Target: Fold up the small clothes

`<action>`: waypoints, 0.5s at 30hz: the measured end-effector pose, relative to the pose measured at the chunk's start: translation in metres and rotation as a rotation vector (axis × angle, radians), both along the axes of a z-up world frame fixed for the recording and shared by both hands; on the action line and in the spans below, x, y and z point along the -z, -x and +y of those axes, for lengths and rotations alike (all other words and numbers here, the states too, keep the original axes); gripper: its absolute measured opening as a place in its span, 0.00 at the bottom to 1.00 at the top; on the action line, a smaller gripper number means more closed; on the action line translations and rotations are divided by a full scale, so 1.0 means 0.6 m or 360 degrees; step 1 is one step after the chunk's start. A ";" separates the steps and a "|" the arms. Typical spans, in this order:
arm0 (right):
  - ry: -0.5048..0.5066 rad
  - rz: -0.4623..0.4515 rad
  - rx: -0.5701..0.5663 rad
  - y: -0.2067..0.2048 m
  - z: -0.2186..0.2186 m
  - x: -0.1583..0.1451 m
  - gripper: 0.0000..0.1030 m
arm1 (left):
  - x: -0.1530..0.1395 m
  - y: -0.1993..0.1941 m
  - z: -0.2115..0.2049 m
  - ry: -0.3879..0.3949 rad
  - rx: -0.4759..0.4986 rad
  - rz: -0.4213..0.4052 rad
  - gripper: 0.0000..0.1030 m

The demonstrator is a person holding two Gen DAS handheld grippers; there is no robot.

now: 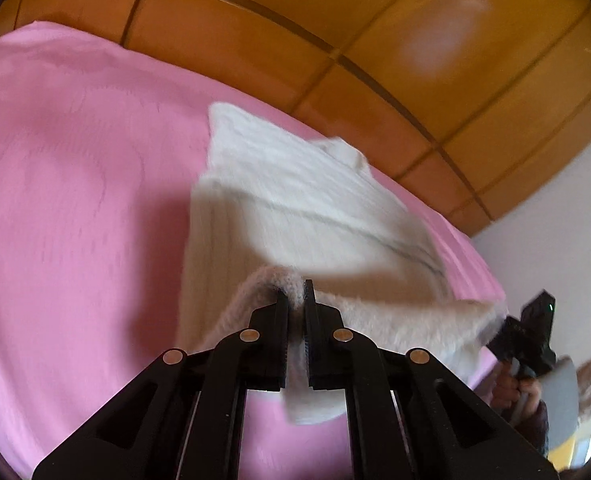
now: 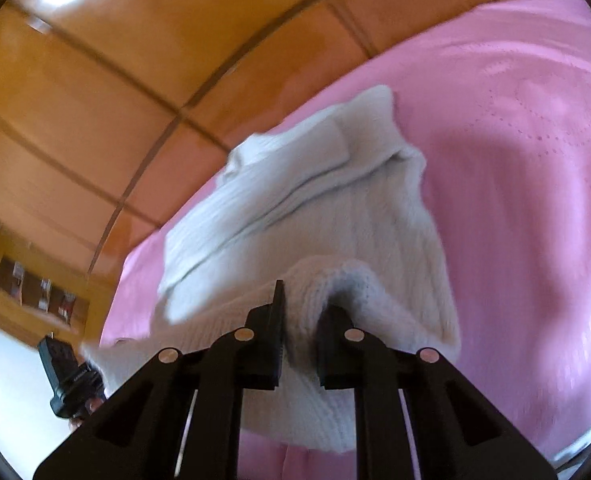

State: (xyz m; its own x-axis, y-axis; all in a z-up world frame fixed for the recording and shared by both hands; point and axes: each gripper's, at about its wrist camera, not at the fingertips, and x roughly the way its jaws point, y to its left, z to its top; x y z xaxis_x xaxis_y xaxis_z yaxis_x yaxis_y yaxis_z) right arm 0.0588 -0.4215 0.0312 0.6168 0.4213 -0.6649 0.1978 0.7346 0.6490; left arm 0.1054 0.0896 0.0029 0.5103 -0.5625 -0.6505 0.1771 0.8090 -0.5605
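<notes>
We have both grippers clamped on the near hem of a white knit sweater (image 1: 295,200): the left gripper (image 1: 295,300) pinches one corner, the right gripper (image 2: 301,304) pinches a thicker bunch of knit at the other. The sweater lies on the pink bedspread (image 1: 75,200) with its near edge raised off the cover and sagging between our hands. We judge the fold is under way, the hem heading toward the collar end. The risks: the fluffy knit may slip from the left's thin pinch, and uneven travel between our hands would lay the hem crooked or drag the whole sweater across the bedspread.
</notes>
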 end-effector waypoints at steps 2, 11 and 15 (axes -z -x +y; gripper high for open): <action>-0.0027 0.0017 0.0055 -0.020 -0.017 0.010 0.12 | 0.005 -0.045 0.010 0.0006 -0.0126 0.0041 0.05; 0.0005 -0.0057 0.0155 0.060 -0.088 0.009 0.88 | 0.041 -0.038 0.067 -0.0007 -0.0215 0.0093 0.57; 0.0247 0.0025 0.0041 0.096 -0.059 0.034 0.88 | 0.067 0.019 0.048 -0.0066 -0.0048 0.0087 0.64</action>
State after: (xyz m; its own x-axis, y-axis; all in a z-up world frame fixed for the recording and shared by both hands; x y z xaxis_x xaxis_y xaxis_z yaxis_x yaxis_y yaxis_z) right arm 0.0011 -0.4572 0.0109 0.6152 0.2970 -0.7303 0.2268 0.8205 0.5247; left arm 0.0938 0.1183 -0.0376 0.4896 -0.5193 -0.7005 0.1222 0.8363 -0.5345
